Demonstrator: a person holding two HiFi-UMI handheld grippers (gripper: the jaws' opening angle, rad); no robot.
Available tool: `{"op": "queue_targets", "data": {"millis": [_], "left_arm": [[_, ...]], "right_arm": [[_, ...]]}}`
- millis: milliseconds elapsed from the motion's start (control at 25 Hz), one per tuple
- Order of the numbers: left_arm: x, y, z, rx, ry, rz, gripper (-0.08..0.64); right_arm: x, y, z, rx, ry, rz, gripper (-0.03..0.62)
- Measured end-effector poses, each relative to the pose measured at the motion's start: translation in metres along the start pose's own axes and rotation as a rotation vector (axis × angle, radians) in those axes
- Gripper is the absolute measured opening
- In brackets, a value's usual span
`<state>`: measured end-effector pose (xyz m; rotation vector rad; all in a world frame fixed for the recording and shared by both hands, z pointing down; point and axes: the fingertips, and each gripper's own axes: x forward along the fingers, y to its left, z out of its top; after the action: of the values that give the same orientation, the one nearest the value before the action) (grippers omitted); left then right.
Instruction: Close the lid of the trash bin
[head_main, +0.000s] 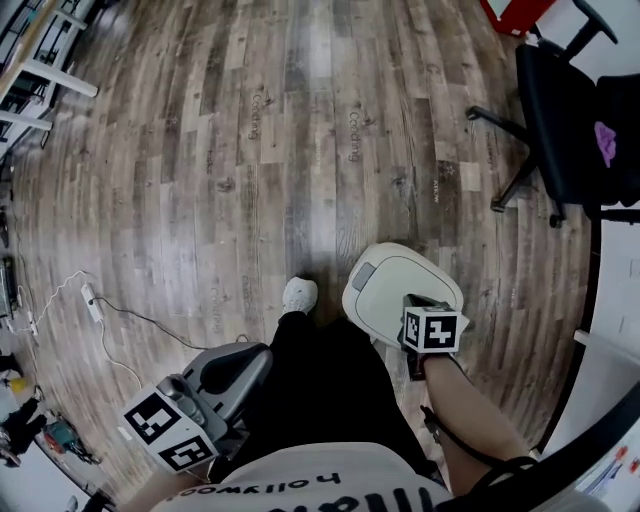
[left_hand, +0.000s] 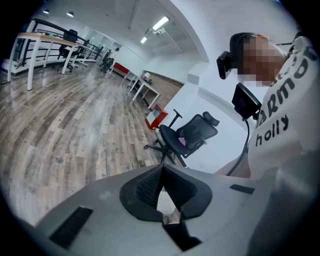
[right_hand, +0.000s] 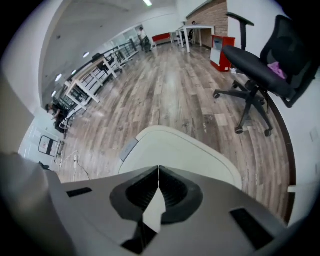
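Cream plastic, the trash bin lid (head_main: 392, 288) lies flat down on its bin, which stands on the wood floor (head_main: 250, 150) just right of the person's shoe (head_main: 299, 294). The right gripper (right_hand: 159, 168), jaws pressed together on nothing, hangs over the lid's near edge, with the lid spreading ahead of its tips. The left gripper (left_hand: 162, 167), likewise clenched and empty, is well apart from the bin.

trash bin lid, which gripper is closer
Right. The right gripper is over the near edge of the trash bin lid; the left gripper is off to its left, past the person's leg.
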<state>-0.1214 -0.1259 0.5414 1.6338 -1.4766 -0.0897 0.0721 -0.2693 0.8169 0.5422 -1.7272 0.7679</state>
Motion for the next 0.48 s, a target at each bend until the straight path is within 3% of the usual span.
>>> {"op": "queue_targets", "data": {"millis": [200,360,480], "left_arm": [[0.012,-0.064,0.022,0.055,-0.013,-0.105,0.005],[0.046,-0.109,0.055,0.193,-0.031,-0.202,0.005],[0.061,-0.146,0.081,0.297,-0.054,-0.272,0.005]], "right_arm": [[-0.084,-0.024,0.0,0.129,-0.134,0.066,0.011],[-0.17,-0.045,0.043,0.175,-0.368,0.085,0.011],[-0.246,-0.036,0.074,0.206,-0.559,0.147,0.011]]}}
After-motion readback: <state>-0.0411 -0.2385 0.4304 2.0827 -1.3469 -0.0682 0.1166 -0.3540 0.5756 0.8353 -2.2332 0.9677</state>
